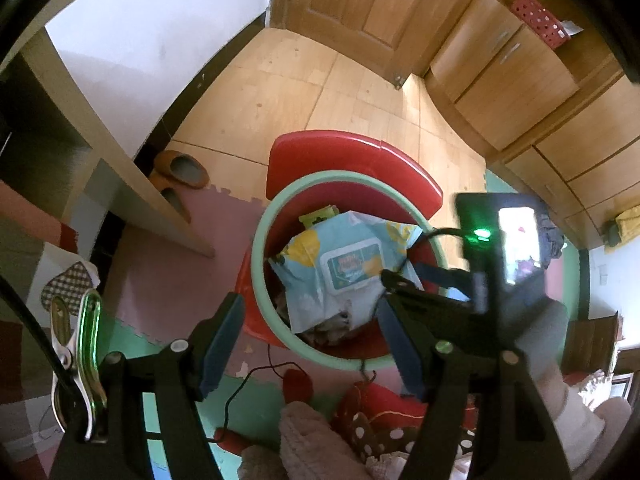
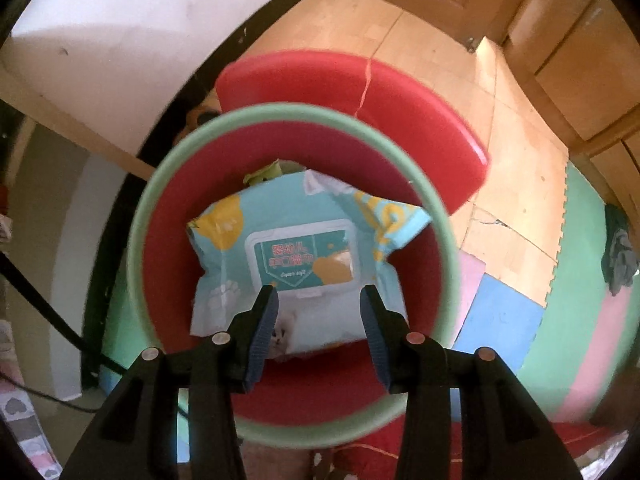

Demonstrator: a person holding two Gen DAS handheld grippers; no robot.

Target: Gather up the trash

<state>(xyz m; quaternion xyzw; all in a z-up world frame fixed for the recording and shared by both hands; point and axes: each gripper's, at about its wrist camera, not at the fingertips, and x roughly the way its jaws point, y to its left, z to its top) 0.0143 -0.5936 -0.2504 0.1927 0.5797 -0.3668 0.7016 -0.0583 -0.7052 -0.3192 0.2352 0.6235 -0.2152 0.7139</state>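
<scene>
A red trash bin with a pale green rim (image 1: pixel 260 236) (image 2: pixel 140 216) stands on the floor. Inside it lies a light blue wet-wipes pack (image 1: pixel 340 268) (image 2: pixel 296 252) with a white flap lid, on top of other crumpled trash. My right gripper (image 2: pixel 319 294) hovers open just above the pack's near edge, touching nothing. In the left wrist view the right gripper (image 1: pixel 404 280) reaches in over the bin from the right. My left gripper (image 1: pixel 310 340) is open and empty, above the bin's near rim.
A red lid (image 1: pixel 352 160) (image 2: pixel 360 92) sits behind the bin. Slippers (image 1: pixel 182 166) lie by a desk on the left. Wooden door and cabinets (image 1: pixel 512 80) stand behind. Foam mats (image 2: pixel 580 280) cover the floor, and a black cable (image 1: pixel 244 384) and plush footwear (image 1: pixel 308 436) are near me.
</scene>
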